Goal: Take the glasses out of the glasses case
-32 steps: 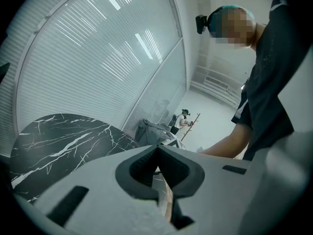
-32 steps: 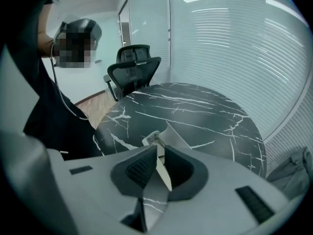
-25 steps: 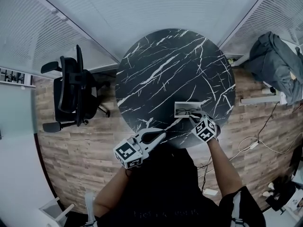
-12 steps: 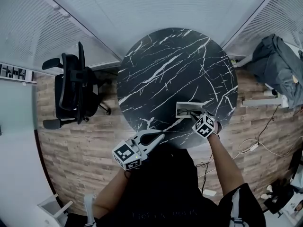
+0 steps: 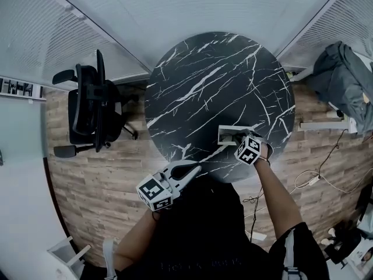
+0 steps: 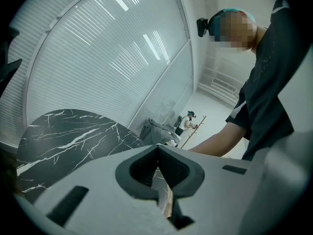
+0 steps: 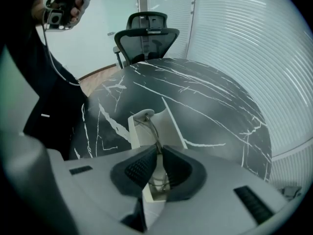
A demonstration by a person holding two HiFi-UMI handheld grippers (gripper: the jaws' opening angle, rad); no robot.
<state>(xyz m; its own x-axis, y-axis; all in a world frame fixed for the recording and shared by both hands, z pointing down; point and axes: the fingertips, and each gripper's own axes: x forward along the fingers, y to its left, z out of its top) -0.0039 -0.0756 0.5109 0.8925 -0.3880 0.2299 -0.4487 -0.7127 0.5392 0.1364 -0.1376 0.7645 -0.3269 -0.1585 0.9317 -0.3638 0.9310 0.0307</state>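
An open white glasses case point(image 5: 227, 134) lies near the front right edge of the round black marble table point(image 5: 210, 86). Thin wire glasses point(image 7: 150, 127) lie inside the case point(image 7: 134, 131). My right gripper point(image 5: 239, 139) reaches into the case's right end, and in the right gripper view its jaws point(image 7: 158, 153) are closed on the glasses' thin frame. My left gripper point(image 5: 195, 169) hovers at the table's front edge, left of the case and apart from it. Its jaws point(image 6: 157, 153) are shut with nothing between them.
A black office chair point(image 5: 87, 109) stands left of the table on the wood floor. A grey bundle of cloth point(image 5: 344, 77) lies at the right, with cables point(image 5: 315, 177) on the floor nearby. Blinds cover glass walls behind the table.
My right gripper has edged forward and deeper into the case's right end. The left gripper has hardly moved.
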